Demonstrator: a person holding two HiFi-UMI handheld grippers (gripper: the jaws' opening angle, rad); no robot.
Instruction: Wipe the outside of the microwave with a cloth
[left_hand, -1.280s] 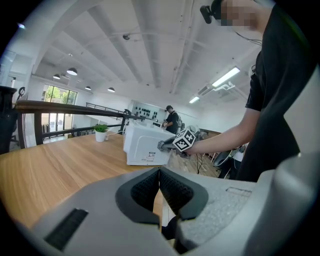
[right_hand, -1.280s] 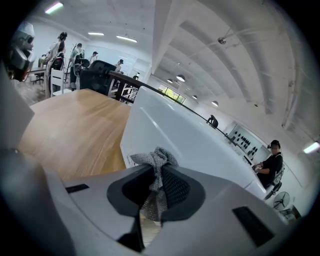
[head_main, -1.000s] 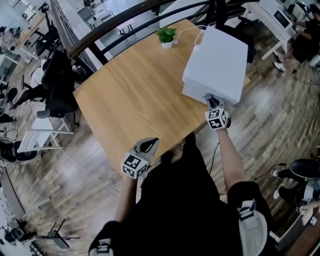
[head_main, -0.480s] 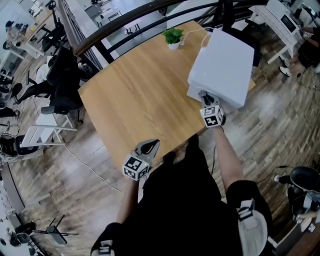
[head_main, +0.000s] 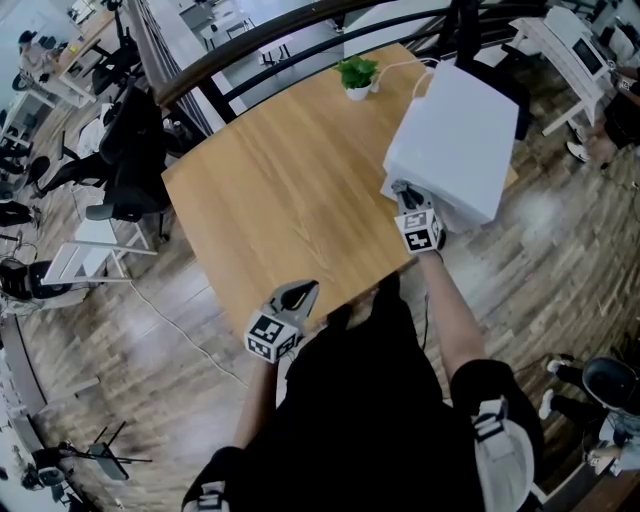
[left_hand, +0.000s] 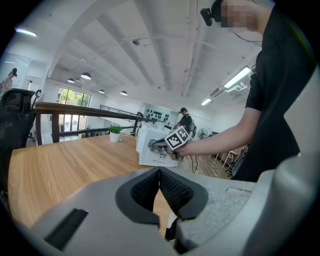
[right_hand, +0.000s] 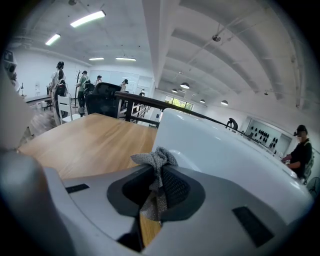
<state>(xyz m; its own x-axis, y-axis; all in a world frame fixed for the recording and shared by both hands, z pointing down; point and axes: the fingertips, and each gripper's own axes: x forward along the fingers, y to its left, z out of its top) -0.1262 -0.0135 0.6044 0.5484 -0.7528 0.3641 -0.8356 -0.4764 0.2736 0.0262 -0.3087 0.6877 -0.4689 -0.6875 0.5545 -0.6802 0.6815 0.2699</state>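
A white microwave (head_main: 455, 130) stands at the right end of the wooden table (head_main: 280, 190); it also fills the right half of the right gripper view (right_hand: 225, 155). My right gripper (head_main: 403, 194) is shut on a grey knitted cloth (right_hand: 156, 165), and the cloth's bunched end touches the microwave's near left corner. My left gripper (head_main: 297, 296) is shut with nothing between its jaws. It hovers at the table's near edge, well apart from the microwave (left_hand: 150, 146).
A small potted plant (head_main: 357, 75) and a white cable sit at the table's far edge beside the microwave. A dark railing (head_main: 250, 55) runs behind the table. Black office chairs (head_main: 125, 150) stand to the left. People stand in the background.
My right gripper with the cloth has slid left along the microwave's near face to its left corner. The left gripper has stayed at the table's near edge.
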